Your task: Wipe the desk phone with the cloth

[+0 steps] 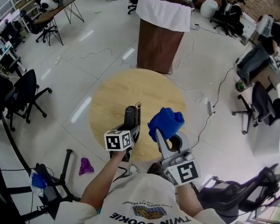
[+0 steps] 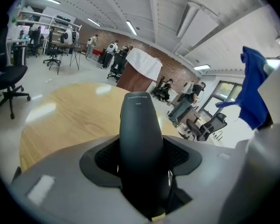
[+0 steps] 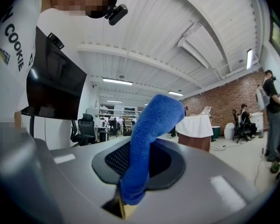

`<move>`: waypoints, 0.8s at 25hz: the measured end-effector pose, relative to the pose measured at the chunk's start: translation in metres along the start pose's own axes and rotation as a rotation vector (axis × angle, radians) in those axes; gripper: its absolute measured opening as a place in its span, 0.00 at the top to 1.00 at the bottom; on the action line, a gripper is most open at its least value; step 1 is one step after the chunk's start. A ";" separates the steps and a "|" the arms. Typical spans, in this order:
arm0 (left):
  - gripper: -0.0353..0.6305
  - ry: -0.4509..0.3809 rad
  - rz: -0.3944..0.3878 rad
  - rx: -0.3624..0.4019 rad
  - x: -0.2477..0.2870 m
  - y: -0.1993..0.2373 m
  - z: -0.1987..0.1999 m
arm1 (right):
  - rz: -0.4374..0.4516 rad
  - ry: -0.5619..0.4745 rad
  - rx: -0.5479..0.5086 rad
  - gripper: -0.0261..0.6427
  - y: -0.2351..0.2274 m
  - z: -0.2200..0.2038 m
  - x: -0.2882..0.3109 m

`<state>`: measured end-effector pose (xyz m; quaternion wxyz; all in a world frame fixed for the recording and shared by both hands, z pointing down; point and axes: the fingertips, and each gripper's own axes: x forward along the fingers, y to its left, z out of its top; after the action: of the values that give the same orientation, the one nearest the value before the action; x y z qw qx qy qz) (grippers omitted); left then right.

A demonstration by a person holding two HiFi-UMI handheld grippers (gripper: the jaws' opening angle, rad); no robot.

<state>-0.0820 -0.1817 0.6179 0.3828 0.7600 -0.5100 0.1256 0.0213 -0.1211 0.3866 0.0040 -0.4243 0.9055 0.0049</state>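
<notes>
Item 1: black plastic desk-phone handset (image 2: 140, 134), clamped in left claw (image 1: 132, 125) over round pale wooden bench (image 1: 126, 90), likely presented for wiping.
Item 2: blue terry cloth (image 3: 151, 134), pinched in right claw (image 1: 167, 133), at handset's 3 o'clock, ready to rub.

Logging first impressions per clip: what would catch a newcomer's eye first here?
The bright blue cloth clamped in the right gripper stands out, beside the black phone handset that the left gripper grips. Beneath them shows a round wooden table on a pale office floor.
</notes>
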 end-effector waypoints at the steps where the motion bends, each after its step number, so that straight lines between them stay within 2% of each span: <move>1: 0.56 0.022 0.024 0.011 0.006 0.004 -0.004 | 0.000 0.006 0.002 0.86 0.000 -0.002 0.000; 6: 0.56 0.119 0.110 0.044 0.032 0.020 -0.022 | 0.005 0.032 0.007 0.86 0.001 -0.011 0.004; 10: 0.55 0.166 0.163 0.091 0.046 0.028 -0.030 | 0.003 0.047 0.010 0.86 -0.002 -0.017 0.004; 16: 0.55 0.174 0.198 0.095 0.054 0.029 -0.030 | -0.007 0.059 0.015 0.86 -0.005 -0.023 0.003; 20: 0.53 0.156 0.186 0.092 0.055 0.029 -0.028 | -0.006 0.062 0.015 0.86 -0.004 -0.024 0.004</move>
<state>-0.0768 -0.2044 0.6824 0.3725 0.7141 -0.5408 0.2425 0.0216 -0.1274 0.4103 -0.0206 -0.4267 0.9040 -0.0150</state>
